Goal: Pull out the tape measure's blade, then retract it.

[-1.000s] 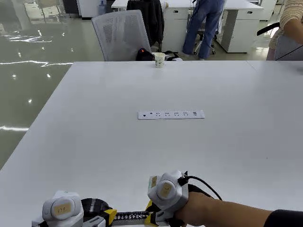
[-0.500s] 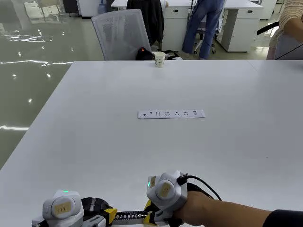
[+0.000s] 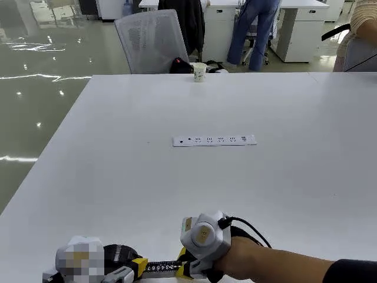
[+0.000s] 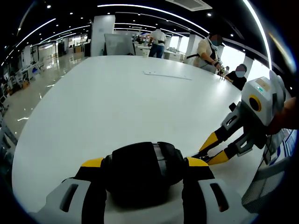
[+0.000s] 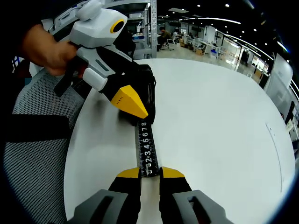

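Tape measure [image 4: 142, 181] at six o'clock in the left gripper view, its black case clamped between the yellow jaws of the left gripper [image 4: 145, 163], low on the white table [image 3: 247, 188]. A short stretch of blade [image 5: 146, 147] runs out toward three o'clock, where the right gripper [image 5: 149, 173] pinches its end. Power strip [image 3: 214, 140] lies well apart, toward twelve in the head view.
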`<state>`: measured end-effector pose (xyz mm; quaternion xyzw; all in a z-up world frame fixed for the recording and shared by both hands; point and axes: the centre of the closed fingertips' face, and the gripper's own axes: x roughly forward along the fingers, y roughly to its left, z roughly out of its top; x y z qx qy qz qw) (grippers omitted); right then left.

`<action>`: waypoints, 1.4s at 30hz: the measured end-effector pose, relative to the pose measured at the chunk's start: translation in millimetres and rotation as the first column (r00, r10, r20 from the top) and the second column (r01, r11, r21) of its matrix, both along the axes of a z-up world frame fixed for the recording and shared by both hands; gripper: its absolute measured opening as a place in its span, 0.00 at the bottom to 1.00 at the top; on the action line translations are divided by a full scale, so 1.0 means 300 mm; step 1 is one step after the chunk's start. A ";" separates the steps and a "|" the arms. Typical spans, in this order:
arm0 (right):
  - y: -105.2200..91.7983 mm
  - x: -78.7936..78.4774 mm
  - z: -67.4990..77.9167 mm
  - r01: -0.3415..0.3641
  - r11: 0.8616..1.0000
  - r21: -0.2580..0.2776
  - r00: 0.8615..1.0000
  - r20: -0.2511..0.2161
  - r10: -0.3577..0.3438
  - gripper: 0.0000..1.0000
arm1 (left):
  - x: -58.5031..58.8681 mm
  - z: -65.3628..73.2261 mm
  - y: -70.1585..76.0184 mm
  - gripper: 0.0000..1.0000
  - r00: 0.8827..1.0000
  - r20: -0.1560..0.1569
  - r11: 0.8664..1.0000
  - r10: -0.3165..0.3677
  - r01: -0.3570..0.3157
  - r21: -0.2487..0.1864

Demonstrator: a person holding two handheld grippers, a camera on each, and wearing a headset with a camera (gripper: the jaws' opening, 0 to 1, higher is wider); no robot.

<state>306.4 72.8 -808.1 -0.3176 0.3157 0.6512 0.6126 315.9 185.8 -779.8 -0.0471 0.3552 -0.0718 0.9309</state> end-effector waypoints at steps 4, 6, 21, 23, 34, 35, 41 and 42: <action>0.007 -0.004 -0.001 0.003 1.000 0.002 1.000 -0.002 -0.003 0.11 | 0.000 0.000 0.000 0.61 1.000 -0.002 1.000 -0.002 0.002 0.000; 0.011 -0.006 0.000 0.005 1.000 0.003 1.000 -0.005 -0.005 0.11 | 0.000 -0.001 0.001 0.61 1.000 -0.002 1.000 -0.002 0.002 -0.001; 0.034 -0.005 -0.002 0.016 1.000 0.014 1.000 -0.005 -0.016 0.11 | 0.000 0.002 0.001 0.61 1.000 0.003 1.000 -0.003 0.003 -0.002; 0.038 -0.006 -0.004 0.018 1.000 0.016 1.000 -0.008 -0.018 0.11 | -0.002 0.002 0.000 0.61 1.000 0.003 1.000 -0.003 0.003 -0.003; 0.056 -0.009 0.000 0.018 1.000 0.024 1.000 -0.013 -0.017 0.11 | -0.002 0.002 -0.002 0.61 1.000 0.004 1.000 -0.003 0.003 -0.006; 0.057 -0.009 -0.002 0.017 1.000 0.023 1.000 -0.014 -0.016 0.11 | -0.002 0.002 -0.003 0.61 1.000 0.004 1.000 -0.003 0.003 -0.006; 0.064 -0.011 -0.002 0.027 0.999 0.031 0.999 -0.021 -0.026 0.12 | -0.002 0.002 -0.003 0.61 1.000 0.003 1.000 -0.002 0.002 -0.007; 0.065 -0.012 -0.003 0.025 0.999 0.032 0.999 -0.021 -0.025 0.12 | -0.003 0.002 -0.004 0.61 1.000 0.002 1.000 -0.002 0.002 -0.007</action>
